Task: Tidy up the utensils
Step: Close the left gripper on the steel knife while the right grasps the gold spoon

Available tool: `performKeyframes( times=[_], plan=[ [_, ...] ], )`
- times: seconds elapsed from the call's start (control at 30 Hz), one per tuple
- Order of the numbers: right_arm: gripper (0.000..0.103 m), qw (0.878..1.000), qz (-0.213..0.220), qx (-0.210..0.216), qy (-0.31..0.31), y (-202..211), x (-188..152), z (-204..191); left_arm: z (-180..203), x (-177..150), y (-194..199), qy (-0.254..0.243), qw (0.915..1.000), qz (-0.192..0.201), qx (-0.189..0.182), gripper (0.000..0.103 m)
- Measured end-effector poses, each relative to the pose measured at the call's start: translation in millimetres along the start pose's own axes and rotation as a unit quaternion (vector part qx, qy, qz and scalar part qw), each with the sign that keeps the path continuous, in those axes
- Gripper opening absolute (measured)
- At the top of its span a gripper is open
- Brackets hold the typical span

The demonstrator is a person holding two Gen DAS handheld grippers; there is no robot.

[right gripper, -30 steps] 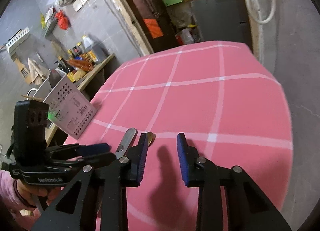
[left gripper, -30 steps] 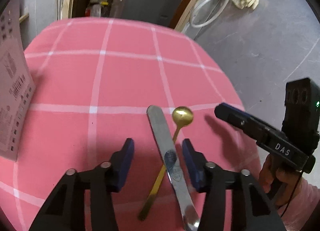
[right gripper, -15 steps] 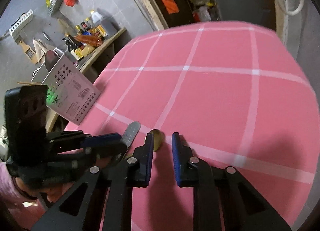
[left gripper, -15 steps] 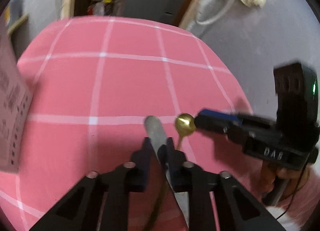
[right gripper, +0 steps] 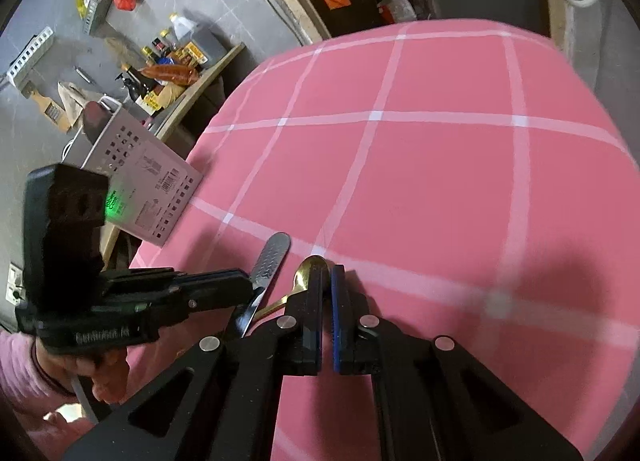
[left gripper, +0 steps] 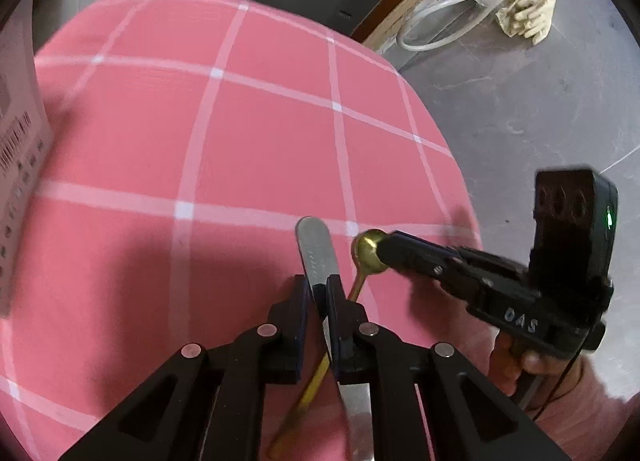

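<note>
Left hand-held gripper (left gripper: pixel 320 293): clamped on the blade of a steel knife (left gripper: pixel 316 253), rounded tip projecting beyond the pads, handle end running back beneath the jaws. Right hand-held gripper (right gripper: pixel 326 281): jaws drawn together at the bowl of a gold spoon (right gripper: pixel 306 275); grip on the rim likely, contact hidden behind the pad, not confirmed. Both utensils low on the pink checked cloth of the bench (left gripper: pixel 260 133), lying close together, spoon handle crossing under the knife. White perforated box (right gripper: pixel 148 185) at the bench's left edge, well apart. Progress judged early: both pieces seized, neither lifted clear nor placed anywhere; sorting remains. Knife: flat, textured, dull grey. Spoon: slim, polished brass-gold.
</note>
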State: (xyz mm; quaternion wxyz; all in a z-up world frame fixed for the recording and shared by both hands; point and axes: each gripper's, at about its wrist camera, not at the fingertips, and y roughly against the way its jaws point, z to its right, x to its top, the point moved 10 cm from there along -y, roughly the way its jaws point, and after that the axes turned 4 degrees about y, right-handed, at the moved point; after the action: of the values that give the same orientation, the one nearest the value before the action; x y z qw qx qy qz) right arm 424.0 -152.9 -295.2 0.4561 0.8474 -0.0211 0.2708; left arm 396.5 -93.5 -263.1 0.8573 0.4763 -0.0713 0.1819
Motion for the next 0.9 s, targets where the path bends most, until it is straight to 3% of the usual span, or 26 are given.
performKeyframes(
  times=[0.23, 0.43, 0.6, 0.77, 0.9],
  plan=[
    [0.002, 0.999, 0.002, -0.019, -0.028, 37.2, -28.8, 15.7, 20.0, 2.4, -15.3, -0.006, 0.9989, -0.045, -0.009, 0.026],
    [0.002, 0.998, 0.008, -0.015, -0.052, 40.6, -43.1, 17.9, 41.5, 1.9, -31.5, -0.031, 0.9942, -0.102, -0.017, 0.026],
    [0.002, 0.998, 0.014, -0.02, -0.065, 45.2, -49.7, 17.4, 46.8, 3.5, -35.0, -0.062, 0.9909, -0.118, -0.015, 0.025],
    [0.002, 0.995, 0.022, -0.013, -0.101, 47.7, -62.2, 18.7, 52.5, 0.9, -39.1, -0.099, 0.9853, -0.139, 0.01, 0.022],
    [0.002, 0.989, 0.046, -0.003, -0.143, 47.8, -67.1, 21.2, 51.7, 2.9, -39.4, -0.096, 0.9856, -0.138, 0.013, 0.017]
  ],
)
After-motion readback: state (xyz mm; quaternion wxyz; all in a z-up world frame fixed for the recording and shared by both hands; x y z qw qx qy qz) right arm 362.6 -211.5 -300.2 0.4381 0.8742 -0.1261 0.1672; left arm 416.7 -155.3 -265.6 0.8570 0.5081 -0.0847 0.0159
